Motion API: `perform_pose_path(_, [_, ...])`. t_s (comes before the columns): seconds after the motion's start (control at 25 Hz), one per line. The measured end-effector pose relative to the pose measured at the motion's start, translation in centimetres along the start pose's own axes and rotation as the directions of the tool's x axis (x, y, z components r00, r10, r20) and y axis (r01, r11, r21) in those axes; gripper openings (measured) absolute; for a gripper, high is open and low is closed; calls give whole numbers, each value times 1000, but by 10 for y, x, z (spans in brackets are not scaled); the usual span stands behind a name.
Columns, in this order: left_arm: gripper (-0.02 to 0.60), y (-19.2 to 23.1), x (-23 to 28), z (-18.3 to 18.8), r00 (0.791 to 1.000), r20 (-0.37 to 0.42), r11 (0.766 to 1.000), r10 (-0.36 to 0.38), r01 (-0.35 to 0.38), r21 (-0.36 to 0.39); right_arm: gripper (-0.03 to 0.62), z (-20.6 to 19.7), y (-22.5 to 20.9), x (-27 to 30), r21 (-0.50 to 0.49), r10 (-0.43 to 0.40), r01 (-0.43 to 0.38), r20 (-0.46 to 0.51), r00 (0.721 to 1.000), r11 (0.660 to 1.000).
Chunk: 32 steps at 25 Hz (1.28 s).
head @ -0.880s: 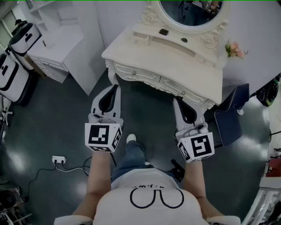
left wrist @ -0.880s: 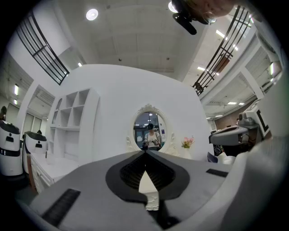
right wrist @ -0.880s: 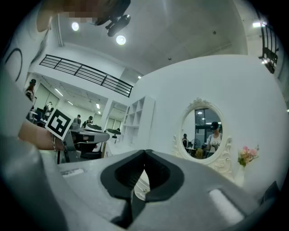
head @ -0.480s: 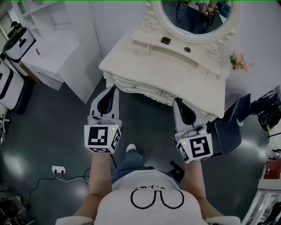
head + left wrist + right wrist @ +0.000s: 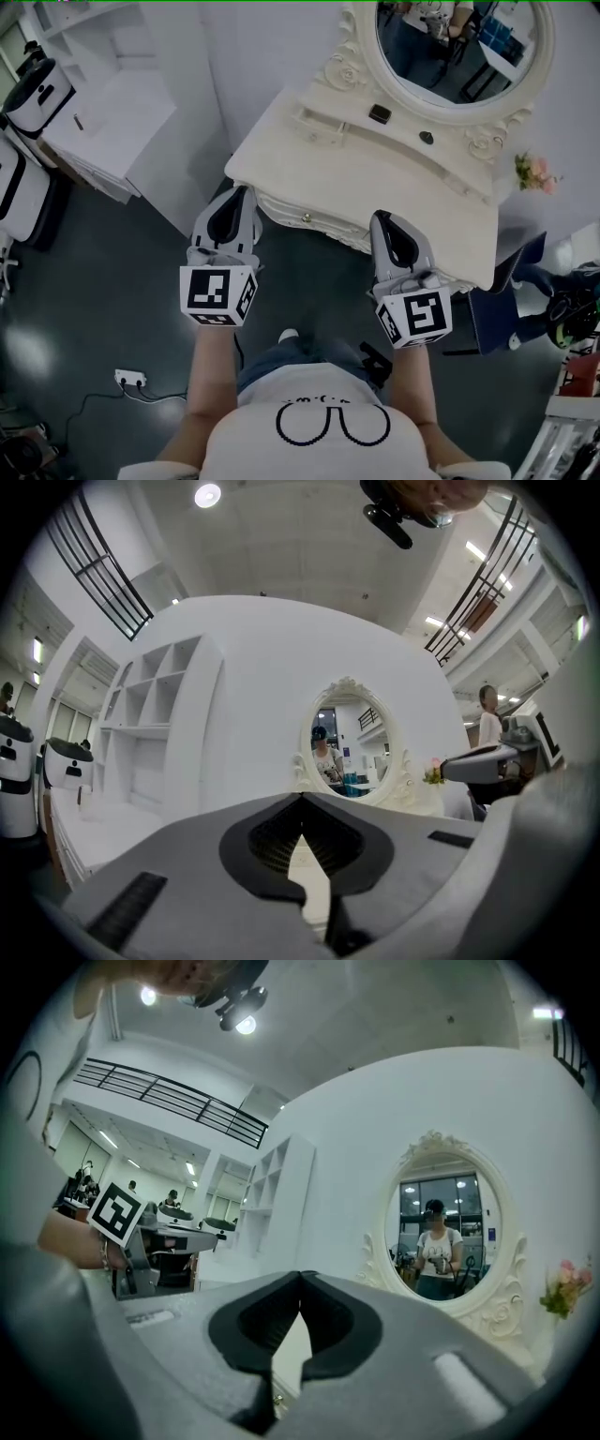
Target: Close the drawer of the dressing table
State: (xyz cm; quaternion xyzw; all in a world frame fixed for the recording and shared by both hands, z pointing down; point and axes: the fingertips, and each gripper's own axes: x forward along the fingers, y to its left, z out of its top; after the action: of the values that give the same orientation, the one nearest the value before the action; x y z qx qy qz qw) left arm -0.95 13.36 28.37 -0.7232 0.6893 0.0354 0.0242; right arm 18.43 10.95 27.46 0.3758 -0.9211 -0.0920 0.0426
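Observation:
The cream dressing table (image 5: 375, 178) with its oval mirror (image 5: 459, 47) stands just ahead of me in the head view. Its carved drawer front (image 5: 319, 223) with a small knob (image 5: 305, 217) looks flush with the table's front. My left gripper (image 5: 246, 190) is shut and empty, its tip beside the table's left front corner. My right gripper (image 5: 379, 217) is shut and empty too, its tip at the table's front edge. In the left gripper view the gripper (image 5: 302, 797) points level at the mirror (image 5: 349, 733). The right gripper (image 5: 300, 1275) likewise faces the mirror (image 5: 448, 1232).
A white shelf unit and desk (image 5: 103, 122) stand at the left, with black-and-white machines (image 5: 37, 84) beyond. A dark chair (image 5: 492, 309) sits right of the table. Pink flowers (image 5: 534, 172) and two small dark items (image 5: 379, 113) rest on the table. A power strip (image 5: 128, 378) lies on the floor.
The table has come closer to both grippers and shifted right in the head view. Both grippers stay shut and side by side.

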Motion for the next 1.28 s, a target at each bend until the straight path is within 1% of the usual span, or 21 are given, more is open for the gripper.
perform_pose_path(0.24, [-2, 35, 15, -15, 999, -38, 1000, 25, -25, 0, 3, -20, 3, 44, 55, 19, -18, -32, 999, 998])
perform_pose_path(0.52, [-2, 85, 50, -31, 996, -59, 997, 72, -73, -8, 3, -37, -2, 112, 61, 36, -33, -44, 998, 998])
perform_pose_path(0.6, [-2, 100, 69, -34, 995, -64, 997, 75, -75, -2, 3, -41, -5, 138, 58, 42, -39, -43, 998, 998])
perform_pose_path(0.72, [-2, 120, 103, -37, 995, -79, 998, 55, -54, 22, 3, -43, -14, 179, 46, 38, -36, -28, 999, 998])
perform_pose_path(0.84, [-2, 146, 144, -39, 994, -96, 999, 43, -40, 35, 3, -49, -27, 224, 69, 17, -15, -27, 999, 998])
perform_pose_path(0.92, [-2, 161, 175, -42, 994, -108, 999, 28, -24, 37, 3, -53, -40, 253, 83, -3, 6, -32, 999, 997])
perform_pose_path(1.04, [-2, 176, 224, -48, 993, -116, 1000, -11, 13, 19, 8, -56, -58, 292, 97, -24, 27, -30, 999, 995])
perform_pose_path(1.08, [-2, 180, 238, -51, 992, -121, 1000, -22, 24, 12, 29, -59, -64, 303, 106, -30, 33, -32, 999, 994])
perform_pose_path(1.2, [-2, 190, 275, -62, 990, -136, 999, -46, 46, 3, 157, -70, -83, 335, 140, -56, 63, -56, 997, 988])
perform_pose_path(1.28, [-2, 194, 293, -69, 987, -148, 998, -62, 62, -4, 176, -79, -93, 348, 162, -76, 89, -88, 993, 983])
